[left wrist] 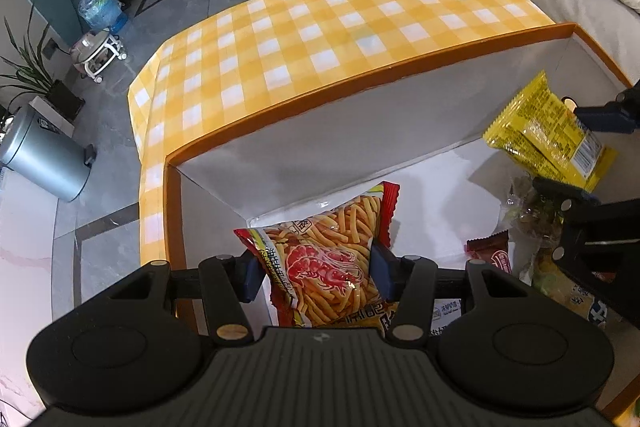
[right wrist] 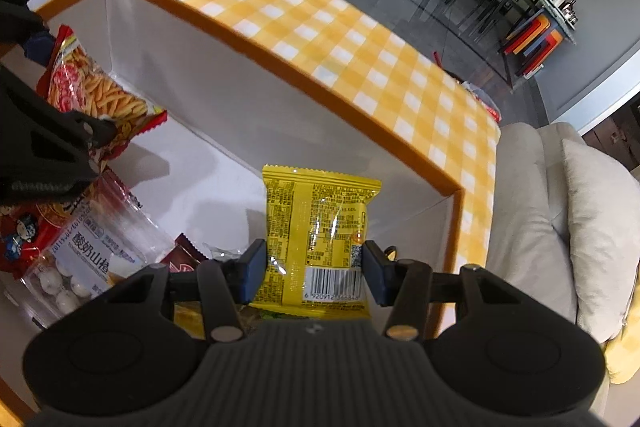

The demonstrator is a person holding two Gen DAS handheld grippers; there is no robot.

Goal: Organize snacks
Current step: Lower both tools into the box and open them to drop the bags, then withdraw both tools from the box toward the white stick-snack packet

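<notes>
Left wrist view: the left tool point(left wrist: 316, 269) is clenched on a shrimp-stick bag point(left wrist: 332, 259), its blue pads pressing both sides of the packet. The bag hangs inside the orange-rimmed box point(left wrist: 280, 107), near the box's left corner and above its white floor. Toward the box's right side the right tool point(left wrist: 576, 151) grips a yellow packet point(left wrist: 548, 135), tilted. Beneath it, on the box floor, lie a small dark red packet point(left wrist: 490, 251) and a clear wrapper. Beyond the box's far wall stretches the yellow-checked counter point(left wrist: 320, 27).

Right wrist view: the right tool point(right wrist: 314, 273) is clamped on the yellow packet point(right wrist: 320, 231), barcode side facing up, inside the box point(right wrist: 280, 59) near its right corner. At the box's left side sits the shrimp-stick bag point(right wrist: 96, 87) in the left tool point(right wrist: 60, 87). A clear pack of white balls point(right wrist: 72, 267) lies on the box floor.
</notes>
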